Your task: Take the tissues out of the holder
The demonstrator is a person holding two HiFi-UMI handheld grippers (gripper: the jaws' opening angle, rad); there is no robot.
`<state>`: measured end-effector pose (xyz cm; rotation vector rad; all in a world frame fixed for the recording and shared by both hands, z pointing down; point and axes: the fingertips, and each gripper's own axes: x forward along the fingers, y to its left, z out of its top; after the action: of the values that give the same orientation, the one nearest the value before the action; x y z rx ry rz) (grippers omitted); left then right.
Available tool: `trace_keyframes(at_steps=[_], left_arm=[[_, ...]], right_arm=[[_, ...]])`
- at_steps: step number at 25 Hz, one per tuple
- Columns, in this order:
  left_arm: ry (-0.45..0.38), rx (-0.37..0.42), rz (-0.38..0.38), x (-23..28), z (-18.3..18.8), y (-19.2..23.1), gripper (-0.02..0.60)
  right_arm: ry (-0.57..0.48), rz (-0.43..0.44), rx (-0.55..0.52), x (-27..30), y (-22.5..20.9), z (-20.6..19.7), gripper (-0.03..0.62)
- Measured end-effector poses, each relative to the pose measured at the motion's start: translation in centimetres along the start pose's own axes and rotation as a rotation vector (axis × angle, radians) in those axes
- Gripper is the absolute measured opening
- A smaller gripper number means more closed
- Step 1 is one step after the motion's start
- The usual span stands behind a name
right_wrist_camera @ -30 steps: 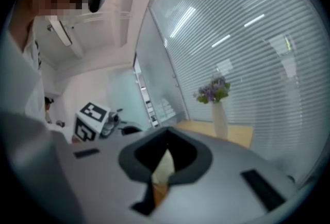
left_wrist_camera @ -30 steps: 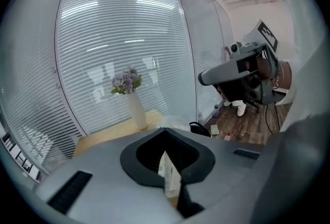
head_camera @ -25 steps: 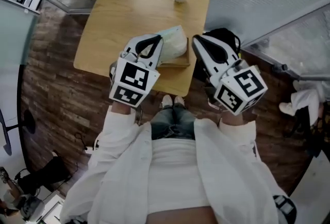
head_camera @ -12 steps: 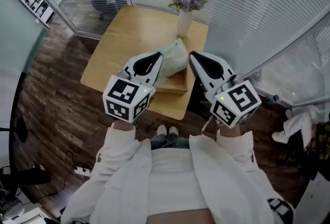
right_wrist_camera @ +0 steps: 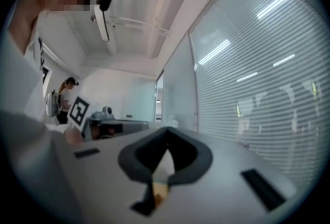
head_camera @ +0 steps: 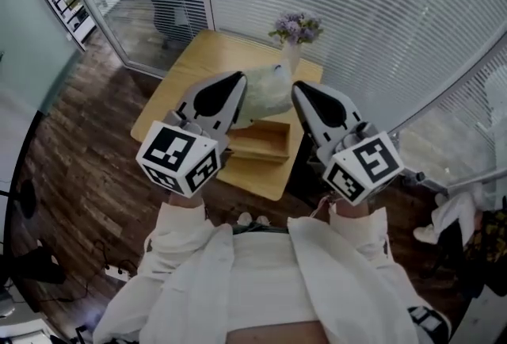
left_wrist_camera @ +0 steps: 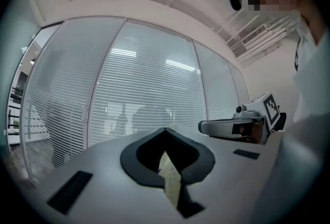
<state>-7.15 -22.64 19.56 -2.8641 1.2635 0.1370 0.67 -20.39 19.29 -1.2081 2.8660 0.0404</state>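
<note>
Tissues have risen mid-frame, clear of the holder on the table, jaws of my left gripper and right gripper pinching their edges, so removal looks done.

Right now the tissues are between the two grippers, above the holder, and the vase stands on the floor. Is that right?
Not quite. The vase stands on the table, at its far edge, not on the floor; the head view shows it. The rest holds: the tissues are between the left gripper and right gripper, above the holder.
</note>
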Motion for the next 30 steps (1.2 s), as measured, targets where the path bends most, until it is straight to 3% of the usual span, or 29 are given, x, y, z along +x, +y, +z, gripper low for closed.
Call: trace_keyframes(at_steps=[10,17,30], left_arm=[[-0.135,-0.087,0.057,-1.4,2.6,0.9,0.006],[-0.151,-0.157,0.039,-1.6,2.4,1.5,0.007],[-0.153,-0.142,0.02,-1.7,2.3,1.3,0.008]], right_arm=[[-0.108,-0.056,-0.009,-1.3,-0.2,2.9,0.012],[-0.123,-0.079,0.004,-1.0,-0.4,3.0,0.012],[-0.091,-0.073,-0.01,-0.5,0.1,2.5,0.012]])
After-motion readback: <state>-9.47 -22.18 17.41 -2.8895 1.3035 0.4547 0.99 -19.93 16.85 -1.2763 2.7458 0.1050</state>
